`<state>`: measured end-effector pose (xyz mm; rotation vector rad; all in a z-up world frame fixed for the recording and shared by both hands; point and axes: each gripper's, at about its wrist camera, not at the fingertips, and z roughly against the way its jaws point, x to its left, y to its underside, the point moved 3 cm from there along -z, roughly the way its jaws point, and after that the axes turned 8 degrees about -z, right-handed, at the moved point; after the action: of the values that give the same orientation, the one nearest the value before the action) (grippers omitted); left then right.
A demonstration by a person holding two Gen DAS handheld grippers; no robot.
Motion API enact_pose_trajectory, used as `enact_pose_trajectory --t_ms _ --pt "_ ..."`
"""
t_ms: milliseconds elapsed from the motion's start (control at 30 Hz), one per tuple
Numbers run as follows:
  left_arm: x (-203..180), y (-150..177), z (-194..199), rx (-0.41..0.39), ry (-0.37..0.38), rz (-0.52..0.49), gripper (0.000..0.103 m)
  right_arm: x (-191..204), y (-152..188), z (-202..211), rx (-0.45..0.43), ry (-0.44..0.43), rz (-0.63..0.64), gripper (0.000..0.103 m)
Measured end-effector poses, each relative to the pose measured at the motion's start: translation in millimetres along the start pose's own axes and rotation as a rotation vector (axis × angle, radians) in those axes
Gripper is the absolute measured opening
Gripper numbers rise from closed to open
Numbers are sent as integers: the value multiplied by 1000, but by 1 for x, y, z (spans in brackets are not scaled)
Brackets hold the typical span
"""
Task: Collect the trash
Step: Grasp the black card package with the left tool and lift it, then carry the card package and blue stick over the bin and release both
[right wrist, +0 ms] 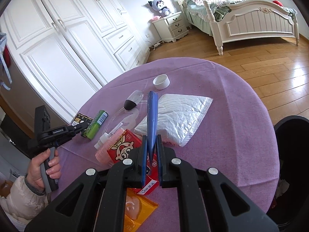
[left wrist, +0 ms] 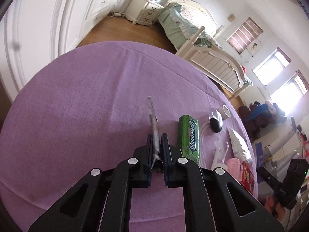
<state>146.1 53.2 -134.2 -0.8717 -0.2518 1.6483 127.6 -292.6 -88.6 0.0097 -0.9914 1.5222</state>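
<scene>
My left gripper (left wrist: 156, 135) is shut on a thin flat wrapper (left wrist: 153, 121) seen edge-on; from the right wrist view that wrapper is black with gold print (right wrist: 81, 118). It is held just above the purple tablecloth (left wrist: 77, 106), left of a green Doublemint pack (left wrist: 188, 138). My right gripper (right wrist: 151, 138) is shut on a flat blue wrapper (right wrist: 152, 114), held upright above a red packet (right wrist: 123, 147) and a white padded mailer (right wrist: 173, 114). The left gripper also shows in the right wrist view (right wrist: 80, 128), beside the green pack (right wrist: 96, 124).
A black bin (right wrist: 293, 154) stands at the table's right edge. On the cloth lie a white cap (right wrist: 161, 81), a black-and-clear capsule (right wrist: 133, 99), a pink brush (right wrist: 103, 150), an orange packet (right wrist: 139, 210) and clear plastic. Wardrobes, bed and nightstand stand beyond.
</scene>
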Motion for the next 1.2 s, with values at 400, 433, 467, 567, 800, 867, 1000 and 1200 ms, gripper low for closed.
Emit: enact_pose_trajectory --t_ms 400,433,467,567,800,867,1000,1200 --pt "-160 -14 58 -180 36 -412 9 -13 -12 52 -186 -56 -59 9" --pt "-180 -12 54 -179 61 -445 9 -19 -13 58 -208 -54 -73 9" --pt "-198 -10 49 -174 80 -474 9 -25 -14 66 -230 -51 -91 9" --pt "-248 0 31 -148 148 -544 9 -49 -13 87 -289 -23 -141 9" --pt "-343 38 -18 -85 287 -683 9 -118 0 125 -374 71 -284 9" --pt "-359 48 -36 -46 321 -686 9 -138 5 132 -388 95 -329 9" --pt "-388 65 -66 31 369 -687 9 -172 14 140 -404 137 -406 9" --pt "-416 81 -98 107 403 -707 9 -204 24 143 -404 163 -473 9"
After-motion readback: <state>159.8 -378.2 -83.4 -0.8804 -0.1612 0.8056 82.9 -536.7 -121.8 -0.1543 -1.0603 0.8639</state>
